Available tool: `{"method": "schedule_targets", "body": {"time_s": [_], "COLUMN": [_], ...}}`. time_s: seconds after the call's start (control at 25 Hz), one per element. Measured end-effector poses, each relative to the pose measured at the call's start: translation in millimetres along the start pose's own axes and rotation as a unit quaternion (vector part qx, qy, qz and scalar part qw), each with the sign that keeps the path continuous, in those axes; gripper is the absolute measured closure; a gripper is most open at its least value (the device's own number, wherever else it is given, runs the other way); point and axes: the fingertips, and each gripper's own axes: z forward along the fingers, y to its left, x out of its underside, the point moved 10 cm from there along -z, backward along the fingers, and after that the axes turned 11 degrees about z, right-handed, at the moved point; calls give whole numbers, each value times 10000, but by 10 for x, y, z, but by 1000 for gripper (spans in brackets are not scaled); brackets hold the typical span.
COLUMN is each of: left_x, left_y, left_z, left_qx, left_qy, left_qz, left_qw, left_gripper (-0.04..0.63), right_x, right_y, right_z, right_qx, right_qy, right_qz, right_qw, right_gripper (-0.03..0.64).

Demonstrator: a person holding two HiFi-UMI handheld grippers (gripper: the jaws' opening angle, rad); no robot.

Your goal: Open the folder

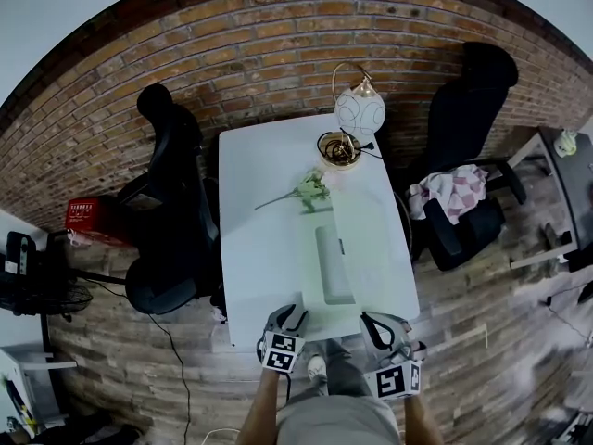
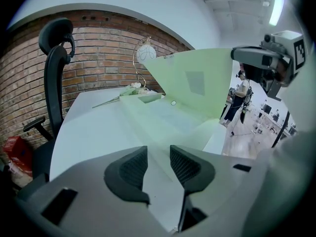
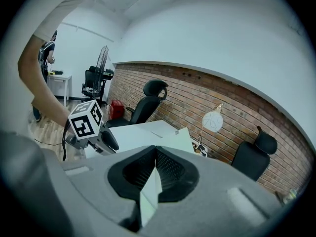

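the right hand-held gripper pinches the raised cover edge of the pale green folder; the left hand-held gripper stands spread over its lower sheet on the white bench.

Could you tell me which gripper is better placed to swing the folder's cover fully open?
Right, probably. The right gripper is shut on the edge of the cover, which stands raised off the table. The left gripper sits low at the folder's near end with jaws apart, gripping nothing.
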Motion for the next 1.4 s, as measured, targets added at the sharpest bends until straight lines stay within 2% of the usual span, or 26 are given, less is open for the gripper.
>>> {"method": "schedule_targets", "body": {"time_s": [0.36,0.52,1.04,1.4], "left_x": [-18,-22,-22,-13], "left_y": [-4,-7,-20,-20], "left_z": [17,12,7,4], "left_qx": [-69,-54,-75,-69], "left_qy": [-33,34,51,45], "left_qz": [89,90,162,181], "left_qw": [9999,9999,9998,9998], "left_gripper": [451,451,451,451], "right_x": [-30,-40,61,105], "right_y": [-145,-225,-380,-403], "right_z": [-140,-208,-391,-436], "right_qx": [333,419,902,1065], "right_qy": [-64,34,-155,-264], "right_qz": [115,-92,119,229], "right_qw": [9994,9991,9957,9937], "right_gripper": [609,609,610,610]}}
